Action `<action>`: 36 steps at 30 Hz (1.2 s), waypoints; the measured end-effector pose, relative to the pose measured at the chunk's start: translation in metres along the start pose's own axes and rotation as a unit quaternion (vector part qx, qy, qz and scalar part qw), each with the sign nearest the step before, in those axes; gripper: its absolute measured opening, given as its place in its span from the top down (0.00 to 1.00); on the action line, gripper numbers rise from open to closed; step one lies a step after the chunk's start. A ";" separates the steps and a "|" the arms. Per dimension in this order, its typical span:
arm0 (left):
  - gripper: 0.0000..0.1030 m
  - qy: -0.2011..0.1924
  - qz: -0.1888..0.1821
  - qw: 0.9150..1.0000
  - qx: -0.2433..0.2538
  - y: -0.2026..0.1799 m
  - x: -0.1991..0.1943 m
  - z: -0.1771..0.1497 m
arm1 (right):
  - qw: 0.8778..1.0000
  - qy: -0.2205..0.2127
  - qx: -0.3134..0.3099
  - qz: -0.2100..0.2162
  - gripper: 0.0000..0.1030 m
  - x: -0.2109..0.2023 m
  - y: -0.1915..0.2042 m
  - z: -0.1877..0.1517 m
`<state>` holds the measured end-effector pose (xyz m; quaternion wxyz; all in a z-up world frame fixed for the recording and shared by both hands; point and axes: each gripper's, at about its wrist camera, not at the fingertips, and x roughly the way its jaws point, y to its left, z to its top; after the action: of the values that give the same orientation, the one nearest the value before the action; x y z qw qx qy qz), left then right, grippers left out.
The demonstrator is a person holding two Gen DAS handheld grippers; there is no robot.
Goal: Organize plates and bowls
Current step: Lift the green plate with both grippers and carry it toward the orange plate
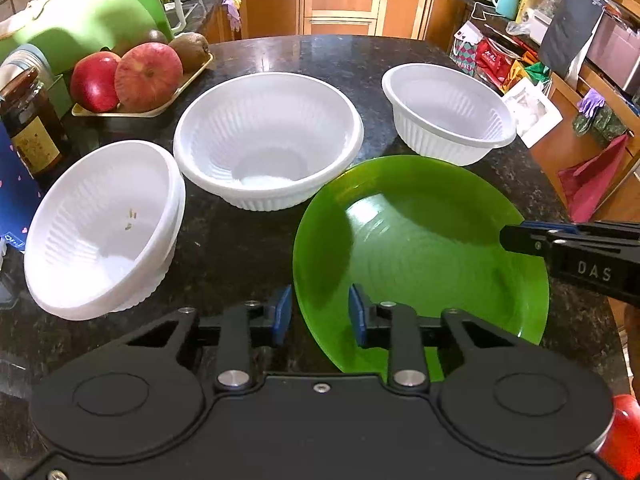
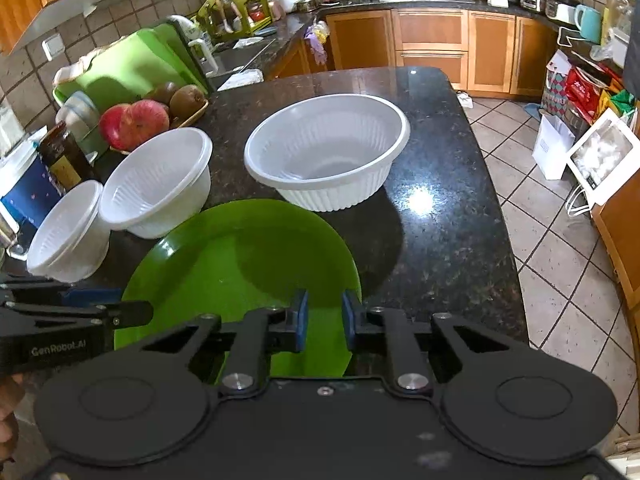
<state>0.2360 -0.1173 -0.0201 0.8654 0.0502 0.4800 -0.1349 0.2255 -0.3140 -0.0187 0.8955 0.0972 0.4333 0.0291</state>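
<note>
Right wrist: tongs (image 2: 323, 320) straddle green plate (image 2: 240, 256) rim.

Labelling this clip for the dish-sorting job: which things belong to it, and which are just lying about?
Job: green plate; big white bowl; small white bowl; tilted stacked white bowls.

Lying about: apples; kiwis; dark jar; green cutting board.

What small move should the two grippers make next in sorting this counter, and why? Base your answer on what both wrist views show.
Probably close the left gripper on the green plate: the plate's near rim sits between its open fingers, and nothing is held yet. The right gripper is also open over the plate's opposite edge.
</note>
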 end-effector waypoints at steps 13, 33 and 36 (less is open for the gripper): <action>0.62 -0.004 -0.006 1.000 0.001 0.003 0.006 0.001 | 0.999 -0.019 -0.019 -0.038 0.80 0.002 -0.006 0.001; 0.80 0.003 -0.004 1.000 -0.012 0.017 0.001 -0.012 | 0.999 0.021 -0.025 -0.033 0.81 0.002 0.022 -0.016; 0.80 0.006 -0.004 1.000 -0.008 0.023 -0.009 -0.022 | 0.999 0.031 -0.025 -0.031 0.81 -0.003 0.032 -0.022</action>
<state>0.2202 -0.0888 -0.0253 0.8623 0.0419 0.4863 -0.1347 0.2072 -0.2800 -0.0230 0.8841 0.0601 0.4632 0.0154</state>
